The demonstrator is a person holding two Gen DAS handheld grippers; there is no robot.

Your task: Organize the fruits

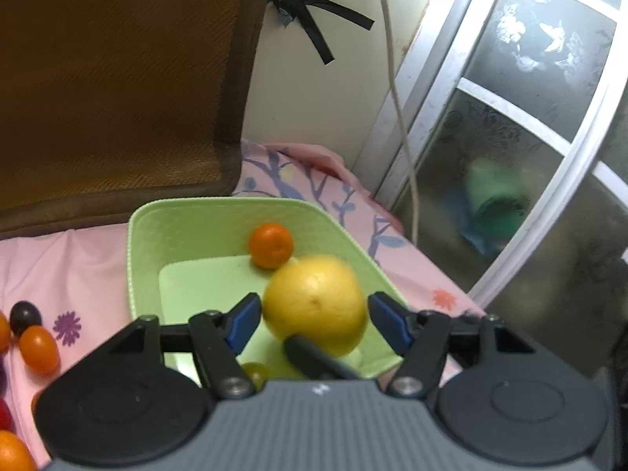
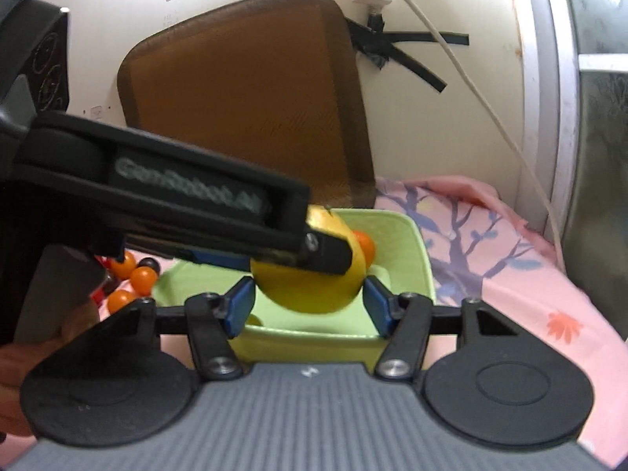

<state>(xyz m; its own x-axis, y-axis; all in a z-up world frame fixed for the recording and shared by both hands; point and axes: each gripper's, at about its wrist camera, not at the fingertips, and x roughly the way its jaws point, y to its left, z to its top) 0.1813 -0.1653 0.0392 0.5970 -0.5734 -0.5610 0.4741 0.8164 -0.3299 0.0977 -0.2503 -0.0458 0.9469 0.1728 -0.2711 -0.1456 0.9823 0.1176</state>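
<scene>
Yellow fruit (image 1: 316, 304) held over green basket (image 1: 143, 235).
Left tool (image 1: 314, 320): fingers apart, just beside the fruit, contact unclear. Beyond it, small orange (image 1: 271, 245) in basket. Right tool (image 2: 308, 304): open, behind basket.

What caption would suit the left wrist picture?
Left claw poised around a yellow fruit over the green basket, a small orange inside.

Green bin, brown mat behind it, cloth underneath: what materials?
Green bin: looks like moulded plastic, matte, with smooth walls and a rolled rim. Brown mat: seems woven, bamboo or rattan style, with a fine herringbone texture and a darker fabric border; the exact fibre is unclear. Pink cloth: soft printed fabric, creased, with flower and branch patterns.
</scene>
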